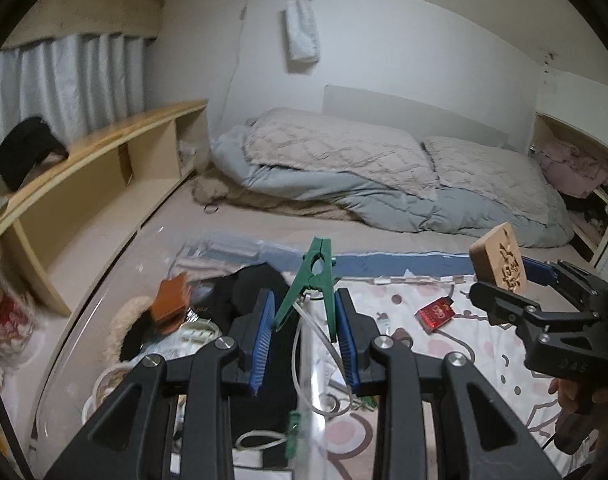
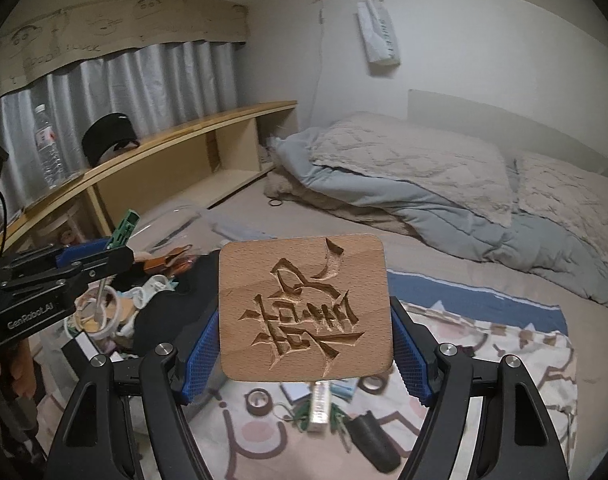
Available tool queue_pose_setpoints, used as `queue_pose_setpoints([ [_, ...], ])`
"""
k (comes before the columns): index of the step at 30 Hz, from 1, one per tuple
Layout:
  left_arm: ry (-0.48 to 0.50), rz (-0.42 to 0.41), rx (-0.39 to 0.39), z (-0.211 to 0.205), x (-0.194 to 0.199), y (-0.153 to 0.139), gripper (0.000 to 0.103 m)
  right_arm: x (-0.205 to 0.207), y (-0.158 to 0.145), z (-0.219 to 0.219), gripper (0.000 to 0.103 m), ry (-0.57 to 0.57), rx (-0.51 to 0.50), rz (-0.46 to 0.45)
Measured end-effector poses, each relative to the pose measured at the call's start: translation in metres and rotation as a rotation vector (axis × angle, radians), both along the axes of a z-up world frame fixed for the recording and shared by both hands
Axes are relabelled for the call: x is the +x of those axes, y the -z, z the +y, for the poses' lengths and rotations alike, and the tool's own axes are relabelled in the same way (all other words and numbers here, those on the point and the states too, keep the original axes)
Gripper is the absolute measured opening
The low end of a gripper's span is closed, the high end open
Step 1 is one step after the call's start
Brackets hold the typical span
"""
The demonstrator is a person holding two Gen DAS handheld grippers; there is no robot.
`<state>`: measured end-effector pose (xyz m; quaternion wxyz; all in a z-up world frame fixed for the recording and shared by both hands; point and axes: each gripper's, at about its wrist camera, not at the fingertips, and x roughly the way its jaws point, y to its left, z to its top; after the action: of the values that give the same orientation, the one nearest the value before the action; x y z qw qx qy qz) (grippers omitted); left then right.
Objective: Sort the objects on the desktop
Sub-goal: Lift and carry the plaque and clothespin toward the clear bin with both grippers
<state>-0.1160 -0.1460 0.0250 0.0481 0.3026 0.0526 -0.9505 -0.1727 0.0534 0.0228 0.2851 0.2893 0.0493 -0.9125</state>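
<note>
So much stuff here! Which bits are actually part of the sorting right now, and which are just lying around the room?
In the job:
- green clothespin, held in the left gripper
- carved wooden block, held in the right gripper
- tape roll and red card on the patterned cloth

Just lying about:
- quilt
- water bottle on the shelf
- curtain

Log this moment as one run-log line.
left gripper: shut on green clothespin | right gripper: shut on carved wooden block | both held above patterned mat
</note>
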Motion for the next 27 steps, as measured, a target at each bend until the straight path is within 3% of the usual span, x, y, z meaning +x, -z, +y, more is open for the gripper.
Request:
queue_pose_setpoints([
  [14, -0.024, -0.203, 0.003, -0.035, -0.001, 0.051, 0.03, 0.012, -0.004, -0.047, 0.077, -0.103, -0.023, -0.01],
  [22, 0.005, -0.293, -0.015, -0.024, -0.011, 0.082, 0.03, 0.009, -0.003, -0.052, 0.077, -0.102, -0.029, -0.023],
  [27, 0.037, -0.309, -0.027, -0.01, -0.019, 0.089, 0.032, 0.007, -0.002, -0.054, 0.077, -0.099, -0.033, -0.033],
])
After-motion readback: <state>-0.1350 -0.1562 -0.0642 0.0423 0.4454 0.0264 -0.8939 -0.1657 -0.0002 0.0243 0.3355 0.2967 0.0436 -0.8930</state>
